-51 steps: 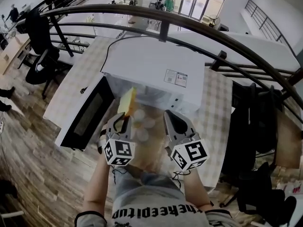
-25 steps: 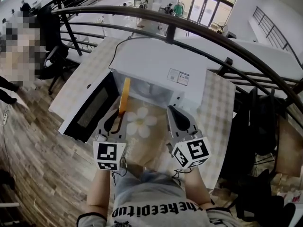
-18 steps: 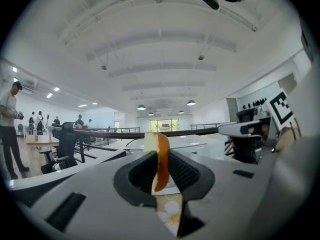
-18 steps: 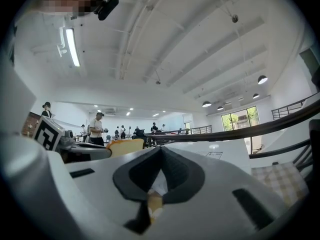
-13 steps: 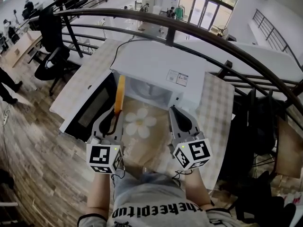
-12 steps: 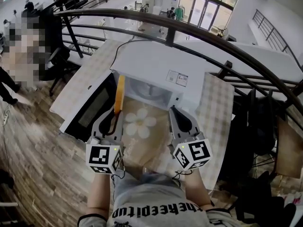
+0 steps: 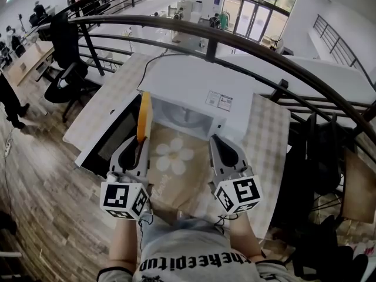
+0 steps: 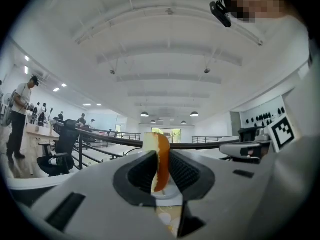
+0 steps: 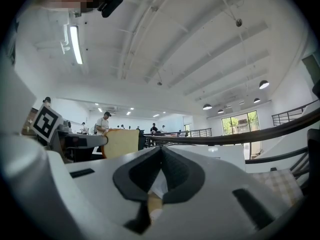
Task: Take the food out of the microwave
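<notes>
- Now gripping thin bread slice with orange-brown crust [image 7: 143, 116] [image 8: 159, 159] in left gripper [image 7: 140, 147] [image 8: 161, 171], pads clamped on both faces.
- Versus two seconds back: lifted it, rolled it from tilted-flat onto its edge, drawn back toward the body.
- Reads as food out of white box-shaped microwave [image 7: 188, 81]: hanging in air just beside the left front corner, above the open dark-glass door [image 7: 111, 141]. Likely only set-down left.
- Showing edge-on from the head view, with long axis along the jaws, pointing away toward the microwave, faces left and right.
- Keeping right gripper [image 7: 218, 143] [image 9: 161, 154] pinched together on nothing, over beige checked daisy-print tablecloth [image 7: 194, 175].
</notes>
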{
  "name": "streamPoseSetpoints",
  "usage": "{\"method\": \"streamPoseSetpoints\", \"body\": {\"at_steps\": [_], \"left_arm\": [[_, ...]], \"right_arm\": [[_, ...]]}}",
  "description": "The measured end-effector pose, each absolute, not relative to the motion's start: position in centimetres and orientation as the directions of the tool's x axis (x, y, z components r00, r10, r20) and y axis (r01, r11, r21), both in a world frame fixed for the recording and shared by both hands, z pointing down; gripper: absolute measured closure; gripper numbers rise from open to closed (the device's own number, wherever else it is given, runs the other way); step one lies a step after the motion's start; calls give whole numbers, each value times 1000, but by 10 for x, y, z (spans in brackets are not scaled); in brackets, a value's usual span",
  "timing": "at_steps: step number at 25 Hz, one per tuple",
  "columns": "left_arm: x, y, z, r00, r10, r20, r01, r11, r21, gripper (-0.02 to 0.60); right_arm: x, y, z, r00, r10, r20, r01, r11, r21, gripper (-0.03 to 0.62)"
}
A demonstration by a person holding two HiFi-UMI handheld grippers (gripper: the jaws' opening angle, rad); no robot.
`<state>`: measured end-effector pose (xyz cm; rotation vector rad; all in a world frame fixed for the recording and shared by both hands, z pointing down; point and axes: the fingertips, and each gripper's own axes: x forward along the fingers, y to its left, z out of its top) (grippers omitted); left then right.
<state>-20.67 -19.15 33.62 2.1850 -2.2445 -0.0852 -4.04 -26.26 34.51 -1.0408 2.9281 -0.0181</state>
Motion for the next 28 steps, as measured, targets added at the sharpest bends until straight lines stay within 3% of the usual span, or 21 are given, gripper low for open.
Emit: {"method": "streamPoseSetpoints", "body": {"at_steps": [28], "left_arm": [[-210,-208,340,-27,-999,-36,-998,25,65,506]], "right_arm": [[-44,-275,337,-777,-628,-55,-627,778,-30,589]]}}
